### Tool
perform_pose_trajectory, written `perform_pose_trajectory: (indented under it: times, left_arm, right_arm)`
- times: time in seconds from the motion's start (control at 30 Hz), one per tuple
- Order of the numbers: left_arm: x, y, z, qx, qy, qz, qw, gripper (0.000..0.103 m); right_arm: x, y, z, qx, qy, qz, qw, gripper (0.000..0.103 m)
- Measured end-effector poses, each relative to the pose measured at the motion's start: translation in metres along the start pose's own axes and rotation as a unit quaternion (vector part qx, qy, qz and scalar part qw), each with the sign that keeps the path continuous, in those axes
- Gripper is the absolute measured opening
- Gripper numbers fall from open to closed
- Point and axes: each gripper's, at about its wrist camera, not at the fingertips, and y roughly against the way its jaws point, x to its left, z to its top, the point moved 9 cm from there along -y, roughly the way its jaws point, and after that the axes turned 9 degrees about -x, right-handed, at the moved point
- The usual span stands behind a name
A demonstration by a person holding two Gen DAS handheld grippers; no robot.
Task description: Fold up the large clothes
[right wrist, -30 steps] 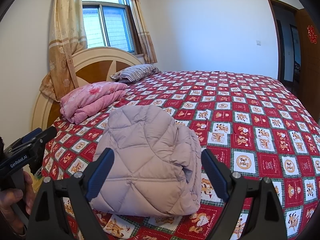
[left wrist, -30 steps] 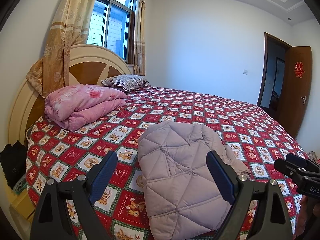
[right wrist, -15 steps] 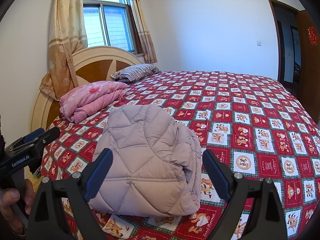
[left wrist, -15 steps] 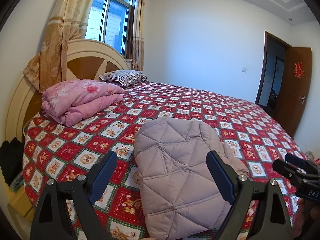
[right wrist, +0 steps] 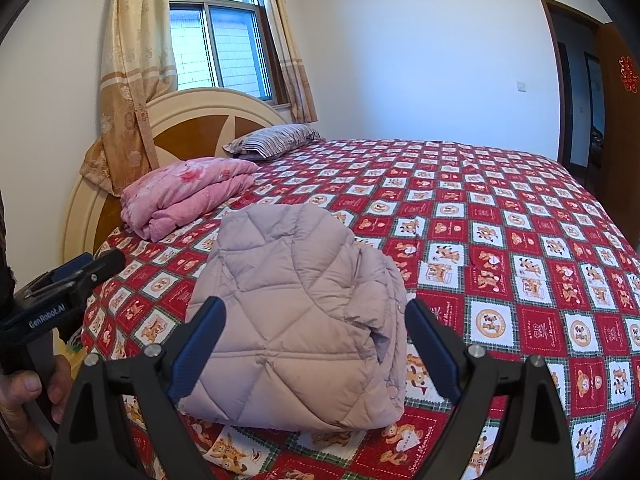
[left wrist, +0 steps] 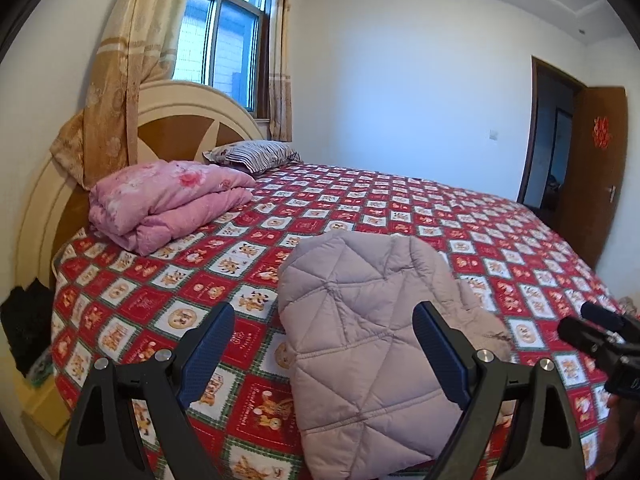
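Jacket point(right wrist: 296, 316) sits folded by the bed's point(right wrist: 520, 208) near edge, dead ahead of both wide-open, empty grippers, left gripper point(left wrist: 324, 344) and right gripper point(right wrist: 316, 340) equally near.

Wide bed point(right wrist: 500, 216) under a red-and-white checked cover with bear prints, backed by a cream and brown rounded headboard point(right wrist: 192, 120). On the cover: a folded mauve quilted jacket point(right wrist: 296, 320) near the front edge, a folded pink quilt point(right wrist: 188, 192) by the headboard, a striped pillow point(right wrist: 276, 140) just behind it.

Jacket point(right wrist: 296, 312) — quilted, matt cloth
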Motion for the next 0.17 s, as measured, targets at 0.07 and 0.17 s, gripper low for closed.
perform_pose_trajectory:
  times: [0.07,0.17]
  left_arm:
    - [-0.0009,-0.0006,-0.0006,0.0,-0.003,-0.001,1.0,0.091]
    - [-0.0054,-0.0022,-0.0023,0.003,-0.011,-0.006,0.9999,0.091]
  right_arm:
    - [-0.0003,0.0004,-0.0005,0.0,-0.001,0.0,1.0,0.093]
    - [-0.0011,0.0012,-0.0022,0.002,-0.003,-0.001,1.0,0.093]
